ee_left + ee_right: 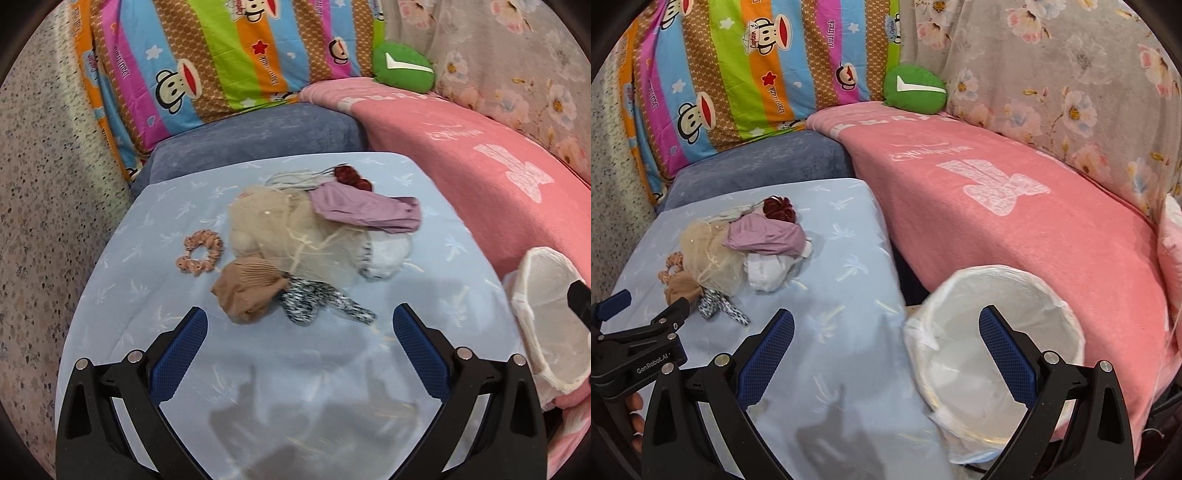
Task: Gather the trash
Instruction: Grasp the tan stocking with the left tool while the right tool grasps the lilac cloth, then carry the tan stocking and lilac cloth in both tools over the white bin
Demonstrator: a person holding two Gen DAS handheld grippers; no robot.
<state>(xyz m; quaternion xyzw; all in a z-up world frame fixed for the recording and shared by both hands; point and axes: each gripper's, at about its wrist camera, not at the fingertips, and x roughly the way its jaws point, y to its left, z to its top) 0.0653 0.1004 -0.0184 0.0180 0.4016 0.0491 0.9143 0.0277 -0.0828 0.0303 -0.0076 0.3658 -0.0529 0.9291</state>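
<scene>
A pile of soft scraps lies on the light blue table (177, 354) (849, 295): beige netting (269, 229) (713, 254), a mauve cloth (365, 212) (764, 234), a white sock (388, 254) (764, 273), a tan stocking (247, 291) (679, 288), a black-and-white band (317, 299) (720, 306), a dark red scrunchie (351, 175) (779, 208) and a peach scrunchie (201, 253) (670, 266). My left gripper (299, 325) (646, 299) hangs open just short of the tan stocking. Over the white-lined bin (993, 354) (546, 317) and the table's right edge, my right gripper (886, 328) is open and empty.
A pink blanket (1015, 206) (480, 177) covers the sofa to the right of the table. A blue cushion (258, 136) (757, 158) sits behind the table, with a striped monkey-print cover (207, 59) and a green plush (916, 90) further back. Speckled floor (37, 221) lies to the left.
</scene>
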